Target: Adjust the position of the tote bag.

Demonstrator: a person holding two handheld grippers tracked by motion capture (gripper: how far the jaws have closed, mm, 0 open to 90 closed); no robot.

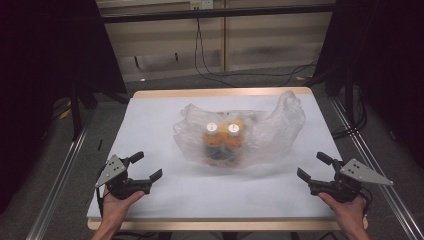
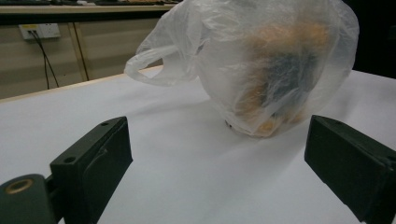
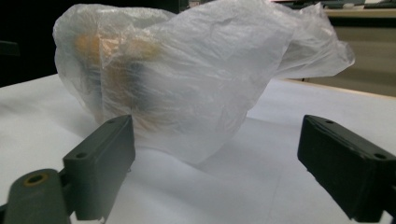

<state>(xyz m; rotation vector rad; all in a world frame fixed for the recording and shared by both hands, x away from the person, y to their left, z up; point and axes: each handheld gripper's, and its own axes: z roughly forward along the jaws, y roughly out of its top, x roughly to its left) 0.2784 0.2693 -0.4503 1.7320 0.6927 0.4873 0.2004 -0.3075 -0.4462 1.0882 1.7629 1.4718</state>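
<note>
Jaws apart, plastic bag point(image 1: 240, 135) ahead

A thin translucent plastic bag point(image 1: 240, 137) lies crumpled near the middle of the white surface point(image 1: 150, 125), its mouth slack and one loop handle point(image 2: 144, 65) sticking out sideways. Inside it stand two orange bottles point(image 1: 222, 142) with white caps, side by side and touching, blurred behind the film
</note>
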